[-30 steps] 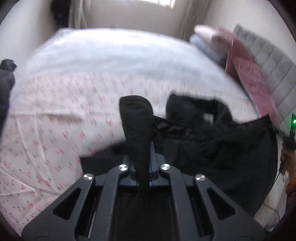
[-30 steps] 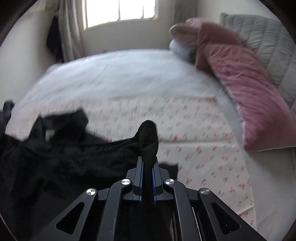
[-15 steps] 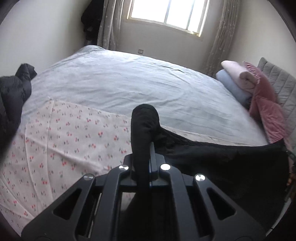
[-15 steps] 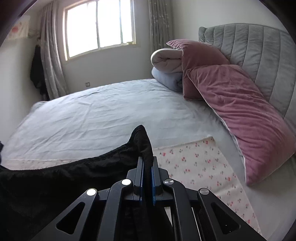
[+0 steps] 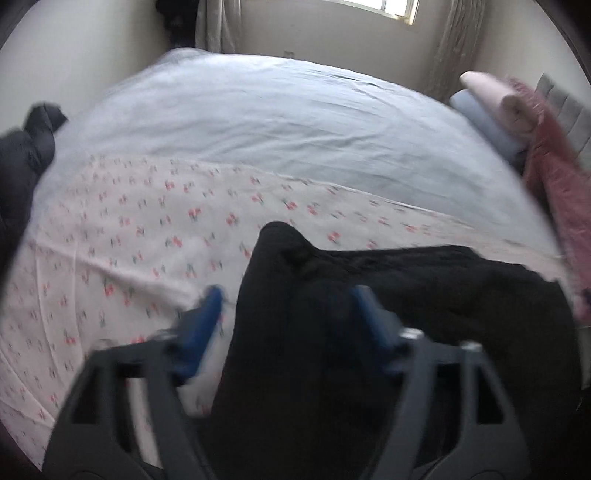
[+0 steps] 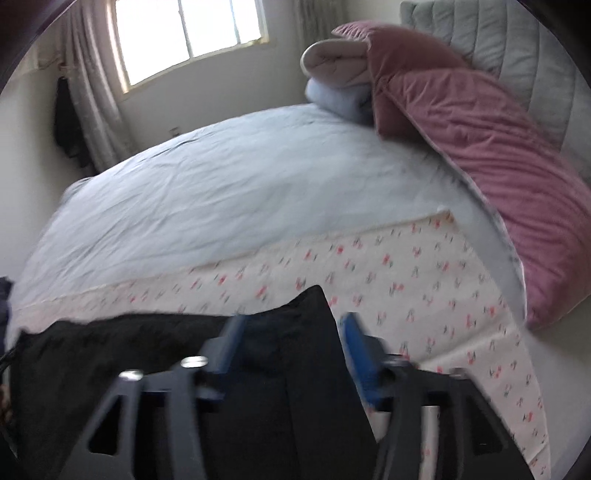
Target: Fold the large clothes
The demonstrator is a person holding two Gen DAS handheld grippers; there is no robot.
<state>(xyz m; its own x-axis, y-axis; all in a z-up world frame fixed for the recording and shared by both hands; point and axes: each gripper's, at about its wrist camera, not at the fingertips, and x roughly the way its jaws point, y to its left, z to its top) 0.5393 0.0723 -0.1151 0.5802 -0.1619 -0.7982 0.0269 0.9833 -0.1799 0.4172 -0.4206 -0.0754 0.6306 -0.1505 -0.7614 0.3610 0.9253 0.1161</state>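
The left gripper (image 5: 286, 299) has its blue fingers (image 5: 207, 314) spread wide, and a fold of the black garment (image 5: 424, 295) stands up between them without being pinched. The right gripper (image 6: 291, 325) is also wide apart over another raised corner of the garment. The garment lies on the flowered cloth (image 5: 140, 236), which is spread over the pale blue bed (image 6: 207, 199), near the pink pillow (image 6: 498, 155).

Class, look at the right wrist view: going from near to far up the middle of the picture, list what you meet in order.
Right gripper, jaws apart → black garment → white cloth with red flower print → pale blue bed sheet → bright window.
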